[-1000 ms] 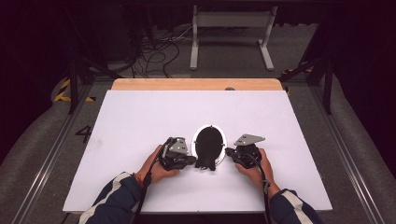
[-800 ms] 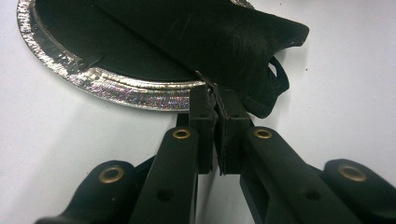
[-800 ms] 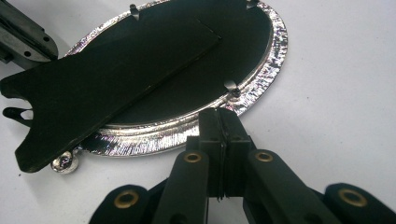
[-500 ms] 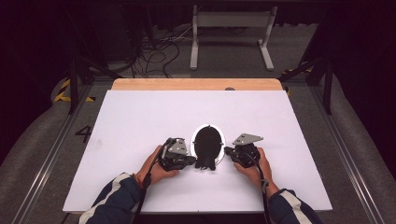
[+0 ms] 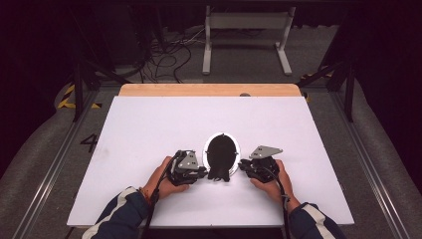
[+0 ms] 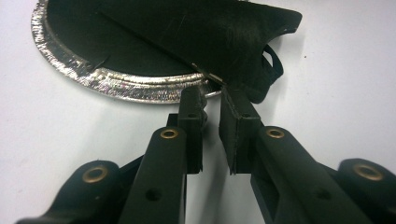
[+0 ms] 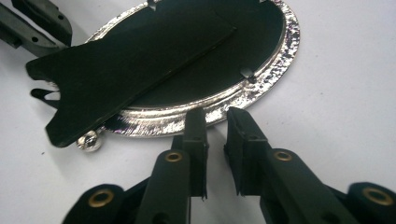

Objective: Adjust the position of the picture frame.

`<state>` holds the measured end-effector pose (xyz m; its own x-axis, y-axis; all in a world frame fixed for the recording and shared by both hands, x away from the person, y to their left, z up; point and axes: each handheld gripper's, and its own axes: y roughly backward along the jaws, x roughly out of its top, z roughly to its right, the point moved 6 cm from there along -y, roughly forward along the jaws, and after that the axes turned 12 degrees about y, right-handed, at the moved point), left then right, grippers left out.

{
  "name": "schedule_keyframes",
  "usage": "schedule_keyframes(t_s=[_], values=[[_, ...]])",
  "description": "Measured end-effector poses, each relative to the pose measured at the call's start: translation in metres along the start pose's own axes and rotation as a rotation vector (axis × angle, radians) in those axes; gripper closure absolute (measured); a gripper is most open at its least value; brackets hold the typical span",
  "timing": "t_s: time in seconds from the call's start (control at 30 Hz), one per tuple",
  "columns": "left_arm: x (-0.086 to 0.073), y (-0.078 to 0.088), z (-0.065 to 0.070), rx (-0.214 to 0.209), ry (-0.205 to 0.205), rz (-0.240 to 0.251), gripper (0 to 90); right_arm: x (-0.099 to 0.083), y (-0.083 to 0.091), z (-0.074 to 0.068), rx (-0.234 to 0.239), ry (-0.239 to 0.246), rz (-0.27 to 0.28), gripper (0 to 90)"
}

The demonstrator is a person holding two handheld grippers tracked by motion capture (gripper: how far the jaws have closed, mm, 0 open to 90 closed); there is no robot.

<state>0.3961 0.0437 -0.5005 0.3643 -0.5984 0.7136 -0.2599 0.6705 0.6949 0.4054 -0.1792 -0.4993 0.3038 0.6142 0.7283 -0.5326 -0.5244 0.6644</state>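
Note:
An oval silver picture frame [image 5: 221, 149] lies face down on the white table top [image 5: 149, 124], with its black back and fold-out stand [image 6: 210, 32] upward. My left gripper [image 5: 203, 170] sits at the frame's left side. In the left gripper view its jaws [image 6: 211, 95] have just been opening; a narrow gap shows, with the tips at the silver rim [image 6: 140, 86] and nothing pressed. My right gripper [image 5: 243, 165] is at the frame's right side. Its jaws [image 7: 215, 116] have also just been opening and stand slightly apart just short of the rim [image 7: 280, 51].
A wooden strip [image 5: 209, 89] edges the table's far side. Beyond it are floor cables [image 5: 169, 55] and a white metal stand [image 5: 246, 30]. A small silver knob [image 7: 88, 140] sticks out at the frame's lower end. The left gripper's jaws [image 7: 37, 23] show beyond the frame.
Both hands and the frame sit where they were; the high view is too coarse to show any jaw movement.

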Motion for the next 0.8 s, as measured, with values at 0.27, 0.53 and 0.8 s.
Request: schedule_keyframes(t_s=[0.27,0.53,0.8], values=[[-0.008,0.018,0.001,0.007,0.007,0.029,70.2,-0.002,0.007,-0.007,0.046,0.016,-0.015,68.6],[-0.023,0.040,0.000,0.047,0.010,0.065,56.9,-0.001,0.012,-0.021,0.091,0.048,-0.030,62.5],[-0.051,0.063,-0.002,0.123,0.040,0.076,39.3,0.003,0.018,-0.038,0.132,0.082,-0.030,60.7]])
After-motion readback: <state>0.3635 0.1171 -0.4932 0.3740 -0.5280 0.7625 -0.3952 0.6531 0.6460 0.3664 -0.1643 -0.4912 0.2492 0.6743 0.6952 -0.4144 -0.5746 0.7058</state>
